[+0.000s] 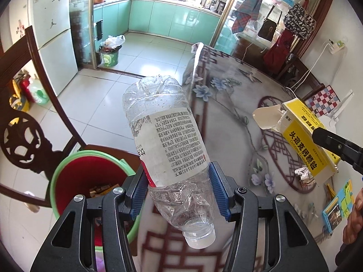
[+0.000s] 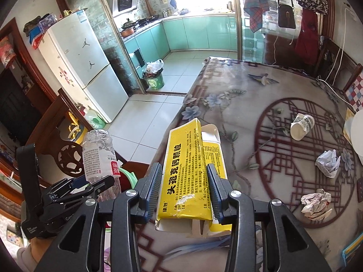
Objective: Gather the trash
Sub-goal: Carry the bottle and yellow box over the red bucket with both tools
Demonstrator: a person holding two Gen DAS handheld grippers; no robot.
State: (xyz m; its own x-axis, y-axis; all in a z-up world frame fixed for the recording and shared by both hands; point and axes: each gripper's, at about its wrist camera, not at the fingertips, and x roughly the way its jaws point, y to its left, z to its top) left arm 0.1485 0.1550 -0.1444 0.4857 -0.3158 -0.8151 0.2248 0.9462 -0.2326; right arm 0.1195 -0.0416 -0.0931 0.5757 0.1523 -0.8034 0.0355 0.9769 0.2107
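Bottle [image 1: 168, 140], crushed and clear, sits clamped neck-down in the left tongs [image 1: 179, 191] above the desk [image 1: 238, 104] edge, just beside the red bin [image 1: 90, 176]; carry it fully over that rim before releasing. Right tongs [image 2: 184, 189] grip the yellow box [image 2: 192, 172], so bring it over afterwards rather than crowding both together.

One crushed plastic bottle [image 1: 168, 149], one yellow medicine box [image 2: 192, 176], one crushed paper cup [image 2: 301, 125], two crumpled paper wads [image 2: 327, 163] [image 2: 316, 205], one red bin [image 1: 90, 181], two grippers [image 1: 179, 190] [image 2: 185, 190].
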